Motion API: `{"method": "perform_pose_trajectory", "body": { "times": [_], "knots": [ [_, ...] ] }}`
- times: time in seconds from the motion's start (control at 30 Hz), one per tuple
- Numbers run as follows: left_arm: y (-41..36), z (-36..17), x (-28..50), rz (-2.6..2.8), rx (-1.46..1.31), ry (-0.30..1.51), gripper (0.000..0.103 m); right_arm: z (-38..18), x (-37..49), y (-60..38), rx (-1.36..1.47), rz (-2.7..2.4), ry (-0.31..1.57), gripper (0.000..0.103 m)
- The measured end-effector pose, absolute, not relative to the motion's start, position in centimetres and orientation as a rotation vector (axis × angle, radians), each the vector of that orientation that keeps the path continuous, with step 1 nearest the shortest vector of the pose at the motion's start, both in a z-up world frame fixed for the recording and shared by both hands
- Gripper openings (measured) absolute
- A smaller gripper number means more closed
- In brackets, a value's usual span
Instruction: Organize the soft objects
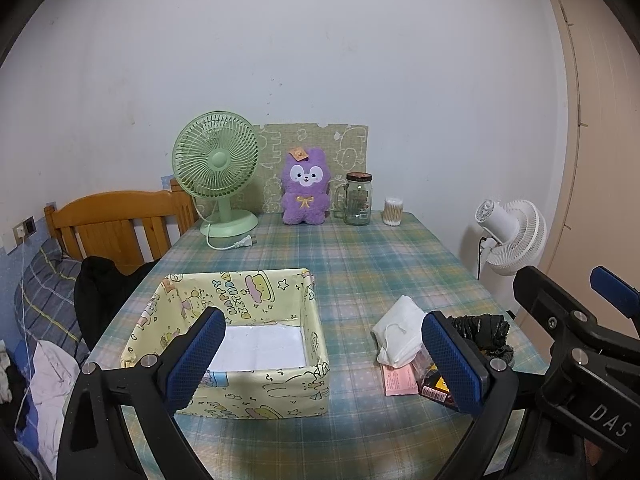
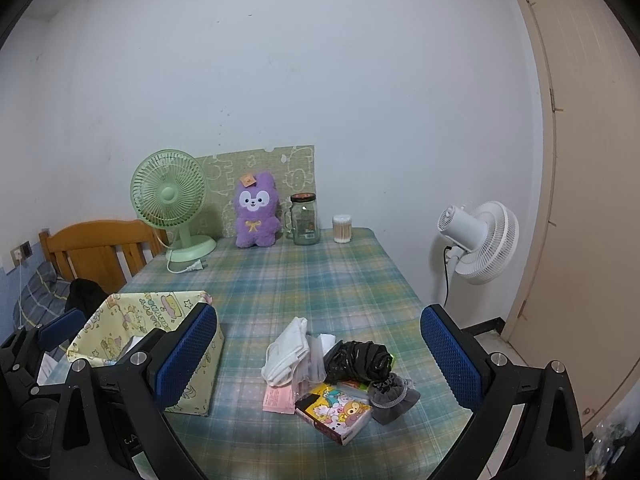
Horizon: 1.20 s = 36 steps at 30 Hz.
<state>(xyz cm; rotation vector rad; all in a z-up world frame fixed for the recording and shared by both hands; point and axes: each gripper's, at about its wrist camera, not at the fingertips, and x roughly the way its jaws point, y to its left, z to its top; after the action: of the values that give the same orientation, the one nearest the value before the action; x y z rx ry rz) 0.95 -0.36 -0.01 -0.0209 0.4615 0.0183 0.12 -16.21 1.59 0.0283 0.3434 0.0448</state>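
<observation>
The left gripper point(image 1: 324, 360) hung released before the box point(image 1: 256, 344); the right gripper point(image 2: 318, 364) gaped, framing the white cloth point(image 2: 286, 354), ready to grab it.

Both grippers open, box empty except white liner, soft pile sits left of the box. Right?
Not quite: the pile sits right of the box, as the right wrist view shows. The rest holds: left gripper and right gripper are open, and the box holds only its white liner.

White wall point(image 1: 320, 40), beige door point(image 2: 580, 160), wooden headboard point(image 1: 116, 220), plaid-clothed table point(image 1: 360, 264).
</observation>
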Motion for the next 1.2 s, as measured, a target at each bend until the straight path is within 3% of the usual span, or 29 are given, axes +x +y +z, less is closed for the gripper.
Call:
{"method": "perform_pose_trajectory", "body": {
  "times": [1.2],
  "knots": [
    [-0.25, 0.3, 1.07, 0.015, -0.019, 0.452, 0.099, 2.07, 0.07, -16.37, 0.047, 0.043, 0.339, 0.103]
  ]
}}
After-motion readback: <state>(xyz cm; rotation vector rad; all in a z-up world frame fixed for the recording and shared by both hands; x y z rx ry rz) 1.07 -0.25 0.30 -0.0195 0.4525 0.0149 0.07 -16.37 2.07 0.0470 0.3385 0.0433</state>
